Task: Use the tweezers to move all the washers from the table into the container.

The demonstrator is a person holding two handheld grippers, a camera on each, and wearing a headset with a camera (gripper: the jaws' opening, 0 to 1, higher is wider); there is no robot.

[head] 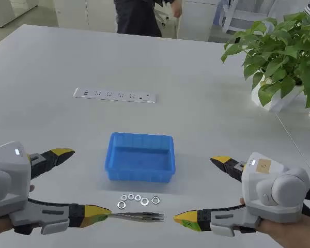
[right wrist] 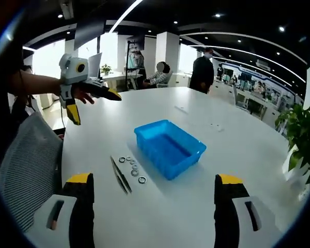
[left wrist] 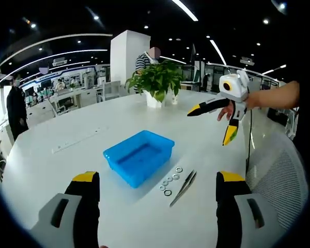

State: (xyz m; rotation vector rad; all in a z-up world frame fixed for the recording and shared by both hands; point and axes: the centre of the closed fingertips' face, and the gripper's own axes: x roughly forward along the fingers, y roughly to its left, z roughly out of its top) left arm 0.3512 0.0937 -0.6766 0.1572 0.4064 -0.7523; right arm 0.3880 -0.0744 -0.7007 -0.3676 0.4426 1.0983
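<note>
Bright even overhead light, ceiling strip lights glaring, faint soft shadows on the pale table, sharp focus, fisheye bending at gripper views' edges.

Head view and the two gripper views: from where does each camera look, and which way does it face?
Head view: on the head, above the table, looking forward and down at bin, washers, tweezers; left gripper and right gripper show.
Left gripper view: low, facing right toward the plant; own fingers below, right gripper at upper right.
Right gripper view: low, facing left; own fingers below, left gripper at upper left.
Shared: all three see the bin, washers and tweezers.
</note>
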